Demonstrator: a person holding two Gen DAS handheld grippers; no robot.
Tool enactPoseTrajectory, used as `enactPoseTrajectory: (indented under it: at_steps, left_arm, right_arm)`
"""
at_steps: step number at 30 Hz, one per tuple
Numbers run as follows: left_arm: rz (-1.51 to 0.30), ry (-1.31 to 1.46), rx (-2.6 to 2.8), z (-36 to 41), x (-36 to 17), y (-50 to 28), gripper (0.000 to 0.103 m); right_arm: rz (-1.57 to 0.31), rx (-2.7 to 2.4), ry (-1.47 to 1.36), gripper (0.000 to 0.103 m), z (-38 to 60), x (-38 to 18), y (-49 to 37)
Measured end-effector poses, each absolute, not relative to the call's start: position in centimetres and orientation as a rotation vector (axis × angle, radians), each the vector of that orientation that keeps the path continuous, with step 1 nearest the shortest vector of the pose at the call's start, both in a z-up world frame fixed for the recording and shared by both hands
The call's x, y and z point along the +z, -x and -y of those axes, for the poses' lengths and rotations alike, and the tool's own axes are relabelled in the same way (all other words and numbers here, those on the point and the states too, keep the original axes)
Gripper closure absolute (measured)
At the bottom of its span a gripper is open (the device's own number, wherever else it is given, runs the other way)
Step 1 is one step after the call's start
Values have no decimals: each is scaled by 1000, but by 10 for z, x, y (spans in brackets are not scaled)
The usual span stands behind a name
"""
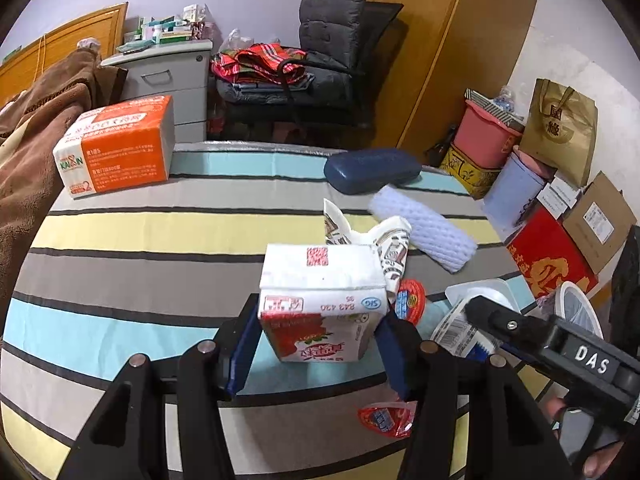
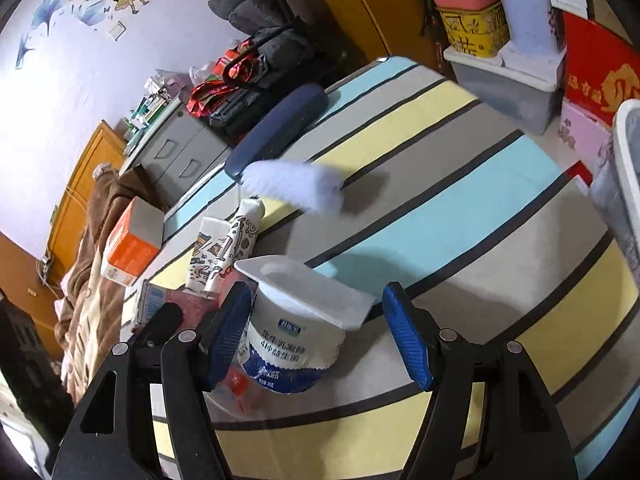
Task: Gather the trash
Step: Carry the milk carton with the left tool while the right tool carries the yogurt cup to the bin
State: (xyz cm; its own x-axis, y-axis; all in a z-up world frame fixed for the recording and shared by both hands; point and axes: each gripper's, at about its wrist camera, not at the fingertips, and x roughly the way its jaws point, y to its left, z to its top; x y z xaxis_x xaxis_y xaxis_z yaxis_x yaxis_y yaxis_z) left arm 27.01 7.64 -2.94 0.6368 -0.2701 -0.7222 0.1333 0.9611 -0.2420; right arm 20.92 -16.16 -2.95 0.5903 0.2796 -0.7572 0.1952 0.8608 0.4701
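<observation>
My left gripper (image 1: 318, 340) is shut on a red and white milk carton (image 1: 322, 300), its blue pads pressing both sides, just above the striped tablecloth (image 1: 140, 272). My right gripper (image 2: 316, 328) is open around a white yogurt cup (image 2: 294, 328); the left pad is close to it, the right pad stands apart. The right gripper (image 1: 560, 344) also shows at the right of the left wrist view, over the yogurt cup (image 1: 476, 300). A crumpled patterned paper cup (image 1: 384, 248) lies behind the carton. Red wrappers (image 1: 386, 420) lie near my fingers.
An orange tissue box (image 1: 120, 148), a dark blue glasses case (image 1: 372, 170) and a white foam sleeve (image 1: 428, 228) lie on the table. A white bin (image 2: 624, 168) stands off the right edge. Boxes and bags crowd the floor beyond.
</observation>
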Motion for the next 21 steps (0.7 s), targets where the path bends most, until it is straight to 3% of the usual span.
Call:
enactPoseTrajectory:
  at_steps: [21]
  left_arm:
    - [-801, 149, -233, -77, -14, -248, 47]
  right_arm:
    - [-885, 94, -487, 34, 172, -20, -196]
